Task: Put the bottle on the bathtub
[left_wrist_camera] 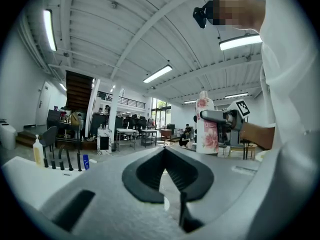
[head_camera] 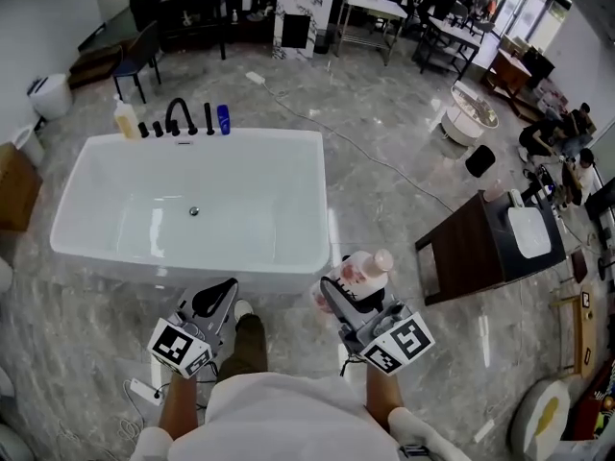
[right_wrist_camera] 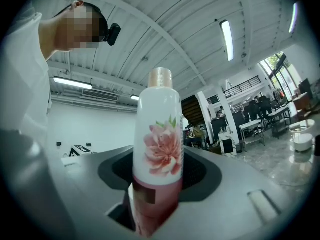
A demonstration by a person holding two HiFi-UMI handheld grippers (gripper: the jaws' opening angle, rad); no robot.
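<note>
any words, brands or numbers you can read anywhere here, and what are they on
No text here can be read.
The bottle: flower picture only; its small label patch is blurred.
The square markers: black-and-white patterns, no letters or numbers.
The small blue bottle: too small to read.

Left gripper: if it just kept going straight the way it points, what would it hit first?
Probably nothing close. The left gripper points about level, seemingly passing above the bathtub at its right end; beyond that only distant tables show. Depth is uncertain.
</note>
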